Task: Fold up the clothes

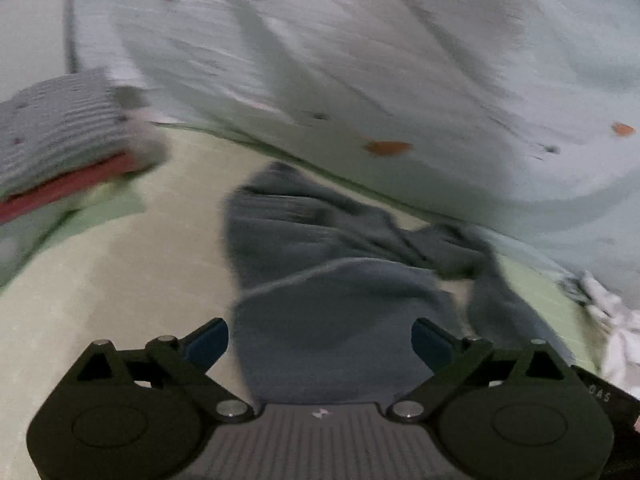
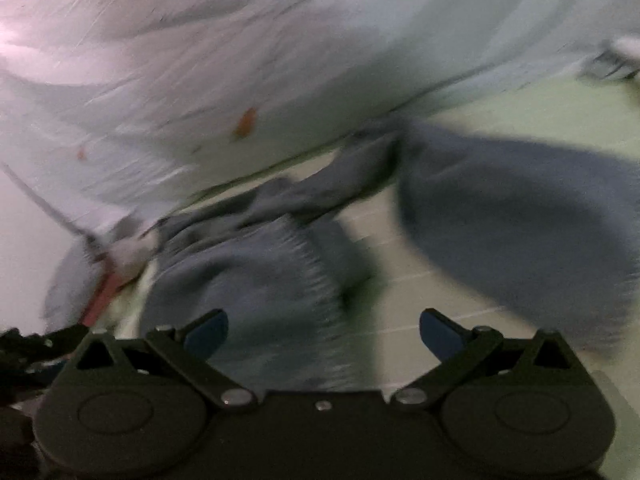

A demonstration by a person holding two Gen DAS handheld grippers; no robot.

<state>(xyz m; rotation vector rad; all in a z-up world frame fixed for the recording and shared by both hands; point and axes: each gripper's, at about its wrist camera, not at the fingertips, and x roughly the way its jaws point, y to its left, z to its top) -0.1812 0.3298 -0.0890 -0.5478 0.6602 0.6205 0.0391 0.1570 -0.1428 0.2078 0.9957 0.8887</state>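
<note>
A crumpled grey-blue garment (image 1: 332, 280) lies on the pale green bed surface (image 1: 120, 272), stretching from the middle toward the lower centre in the left wrist view. My left gripper (image 1: 320, 342) is open and empty, its blue fingertips spread wide just above the garment's near end. The same garment (image 2: 256, 280) shows in the right wrist view, bunched at the centre with a broad flat part (image 2: 520, 224) at the right. My right gripper (image 2: 324, 336) is open and empty, over the garment's near edge. Both views are motion-blurred.
A pale quilt with orange marks (image 1: 360, 60) is heaped along the back in both views (image 2: 240, 60). A folded stack of grey striped and red cloth (image 1: 68, 140) sits at the left. A white crumpled cloth (image 1: 616, 332) lies at the right edge.
</note>
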